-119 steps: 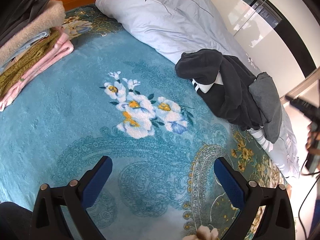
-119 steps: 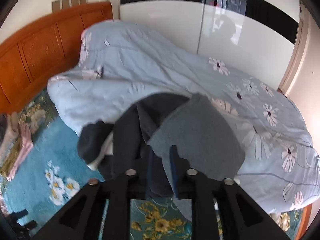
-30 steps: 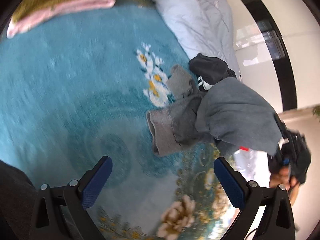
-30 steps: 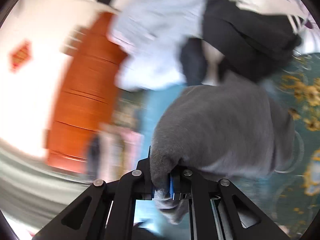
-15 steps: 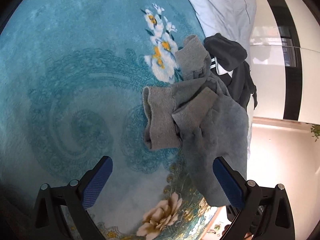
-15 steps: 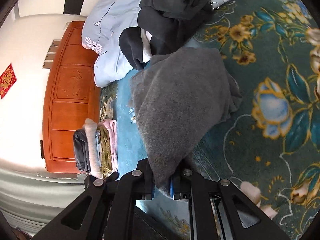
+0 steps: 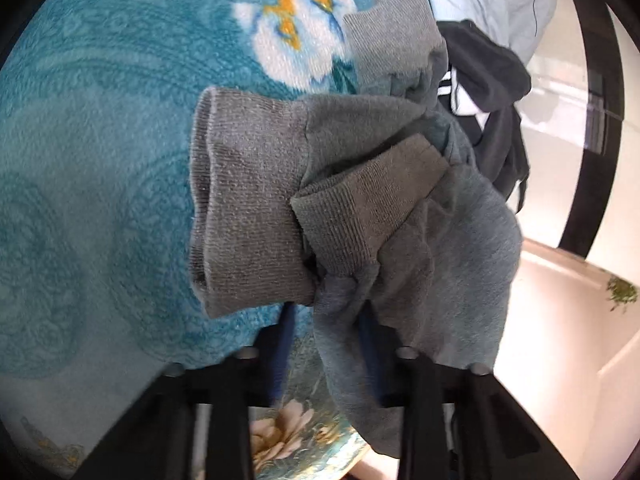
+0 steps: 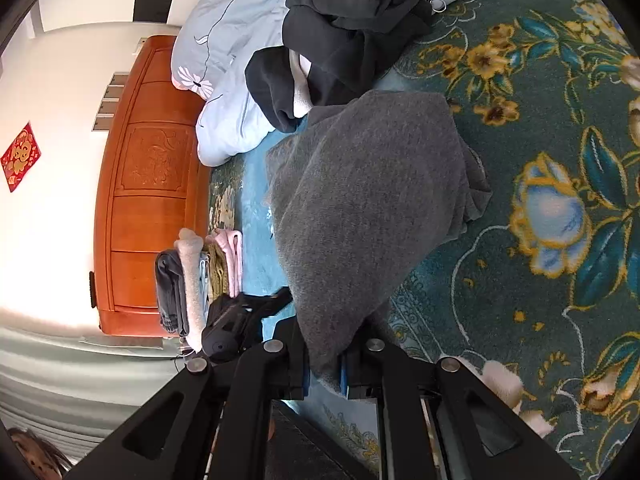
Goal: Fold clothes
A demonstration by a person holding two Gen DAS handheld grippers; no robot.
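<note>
A grey sweater lies bunched on the teal floral blanket, its ribbed cuffs and hem turned toward me. My left gripper is shut on a fold of the grey sweater just below the cuffs. My right gripper is shut on another edge of the same sweater, which drapes up from its jaws. The left gripper body also shows in the right wrist view.
A dark jacket with white stripes lies against the pale blue quilt. A stack of folded clothes sits by the orange wooden headboard. The bed edge and a pale floor lie to the right.
My left gripper, open half a second ago, has moved in to the sweater and shut on it. My right gripper keeps its hold and has barely moved.
</note>
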